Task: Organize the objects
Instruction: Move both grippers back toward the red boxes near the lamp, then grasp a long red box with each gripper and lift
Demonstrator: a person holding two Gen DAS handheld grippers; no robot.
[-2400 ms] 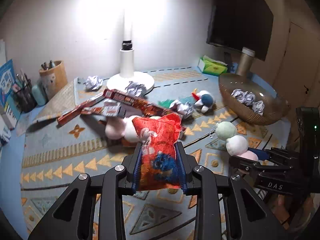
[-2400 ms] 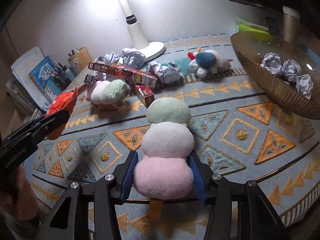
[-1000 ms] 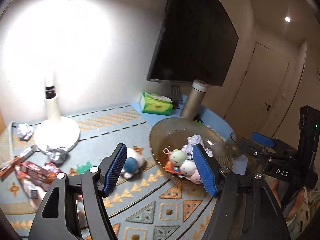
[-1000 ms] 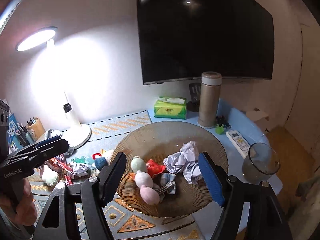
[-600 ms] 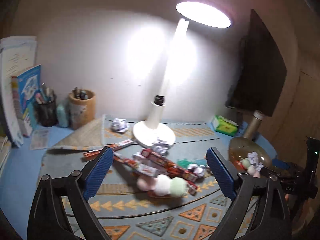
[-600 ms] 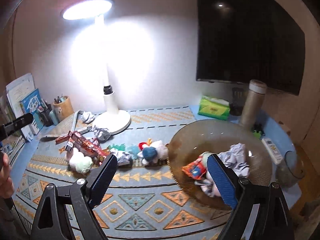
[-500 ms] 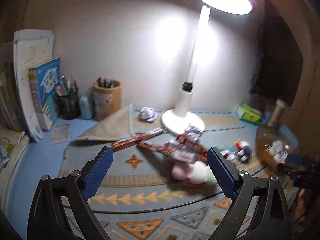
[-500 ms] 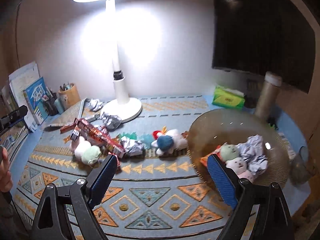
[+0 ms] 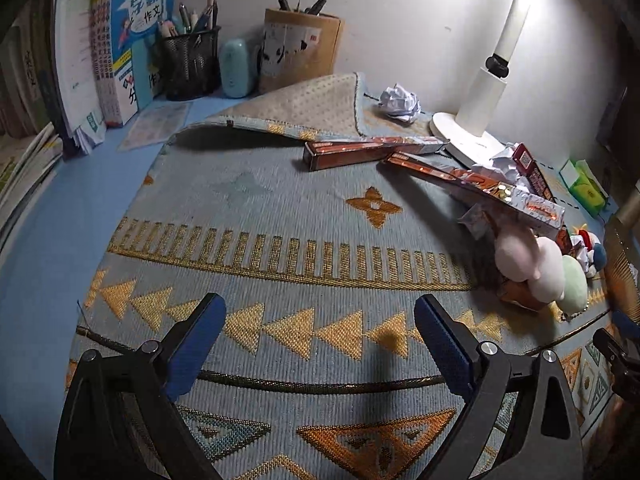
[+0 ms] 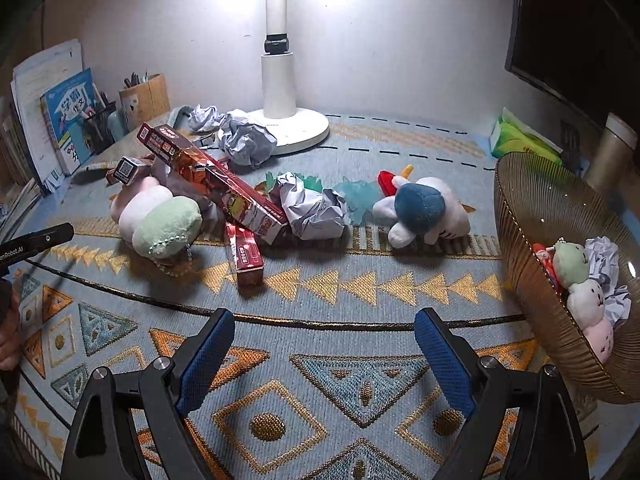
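Note:
Both grippers are open and empty, low over the patterned mat. My left gripper point(image 9: 320, 338) faces the mat's left part; a pink, white and green plush point(image 9: 540, 264) lies to its right under long red boxes point(image 9: 472, 184). My right gripper point(image 10: 324, 350) faces the pile: the same plush point(image 10: 158, 212), red boxes point(image 10: 224, 184), crumpled paper balls point(image 10: 314, 208) and a white-and-blue plush point(image 10: 424, 208). The brown bowl point(image 10: 532, 280) at the right holds a second three-ball plush point(image 10: 580, 284), a red snack bag and paper balls.
A white desk lamp point(image 10: 280, 96) stands at the back. Pen holders point(image 9: 300, 52) and books point(image 9: 120, 40) stand at the back left; the mat corner point(image 9: 304, 100) is folded over there. A green tissue pack point(image 10: 520, 140) and a flask point(image 10: 612, 148) stand behind the bowl.
Both grippers let go of the snack bag and plush into the bowl, then swung back left and came down low over the mat, open.

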